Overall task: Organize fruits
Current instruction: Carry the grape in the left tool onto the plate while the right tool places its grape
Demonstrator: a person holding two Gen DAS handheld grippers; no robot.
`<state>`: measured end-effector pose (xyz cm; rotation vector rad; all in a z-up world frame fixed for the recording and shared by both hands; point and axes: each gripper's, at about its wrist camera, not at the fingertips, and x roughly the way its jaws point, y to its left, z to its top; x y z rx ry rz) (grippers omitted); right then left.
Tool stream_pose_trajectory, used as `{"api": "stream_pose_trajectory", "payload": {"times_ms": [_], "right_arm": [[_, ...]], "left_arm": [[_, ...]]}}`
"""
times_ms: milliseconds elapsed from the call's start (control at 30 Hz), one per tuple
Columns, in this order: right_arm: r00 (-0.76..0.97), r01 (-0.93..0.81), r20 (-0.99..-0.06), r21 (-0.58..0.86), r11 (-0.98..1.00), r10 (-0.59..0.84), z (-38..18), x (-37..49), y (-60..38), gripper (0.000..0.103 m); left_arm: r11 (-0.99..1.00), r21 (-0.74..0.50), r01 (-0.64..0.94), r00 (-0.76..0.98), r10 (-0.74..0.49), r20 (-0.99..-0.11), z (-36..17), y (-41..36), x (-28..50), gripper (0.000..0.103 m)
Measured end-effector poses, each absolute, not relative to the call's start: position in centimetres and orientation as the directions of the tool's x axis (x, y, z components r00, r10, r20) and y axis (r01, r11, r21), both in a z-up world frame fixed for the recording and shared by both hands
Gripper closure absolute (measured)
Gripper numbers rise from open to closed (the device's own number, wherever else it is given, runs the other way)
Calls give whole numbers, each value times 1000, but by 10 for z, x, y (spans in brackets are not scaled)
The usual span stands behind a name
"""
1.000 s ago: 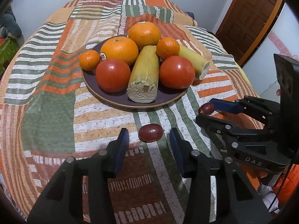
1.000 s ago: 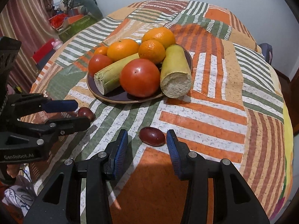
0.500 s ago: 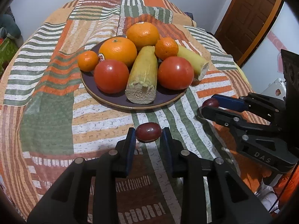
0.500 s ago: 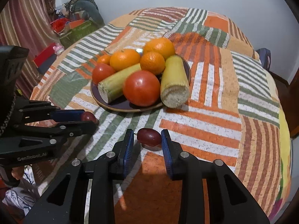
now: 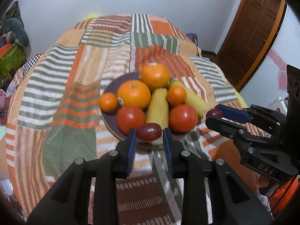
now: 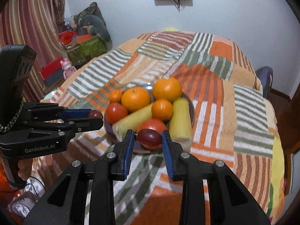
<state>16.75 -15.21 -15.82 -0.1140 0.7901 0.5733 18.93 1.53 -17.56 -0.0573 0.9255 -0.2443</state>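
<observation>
Stripy patchwork cloth (image 5: 61,86) covers the round worktop. On it sits a dark plate (image 5: 110,120) piled with oranges, tomatoes and corn. Each claw pinches one small red grape in the air near the plate: left claw (image 5: 149,135) holds grape (image 5: 149,131), right claw (image 6: 149,137) holds grape (image 6: 149,136). Grapes seem light, smooth and squishy, so squeeze gently across the middle.

— What carries the things?
— A round tabletop (image 5: 61,97) under a striped patchwork cloth (image 5: 105,39).
— And directly on the cloth?
— One dark plate (image 5: 112,120), near the middle.
</observation>
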Motion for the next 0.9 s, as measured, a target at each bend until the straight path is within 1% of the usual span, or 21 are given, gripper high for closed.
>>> {"api": "stream_pose_trajectory", "payload": {"times_ms": [200, 367, 767, 900], "right_arm": [[571, -536, -680, 115, 836, 459, -153, 178, -143, 75], [558, -552, -682, 121, 825, 473, -157, 188, -132, 75], [503, -566, -724, 136, 813, 472, -180, 207, -118, 75], [504, -568, -723, 134, 812, 472, -181, 209, -119, 75]], "left_arm": [[970, -158, 185, 596, -238, -767, -167, 18, 205, 74], [968, -155, 196, 601, -244, -761, -167, 16, 215, 74], [964, -177, 199, 566, -261, -782, -190, 18, 239, 74], [963, -184, 195, 561, -263, -785, -196, 18, 244, 74]]}}
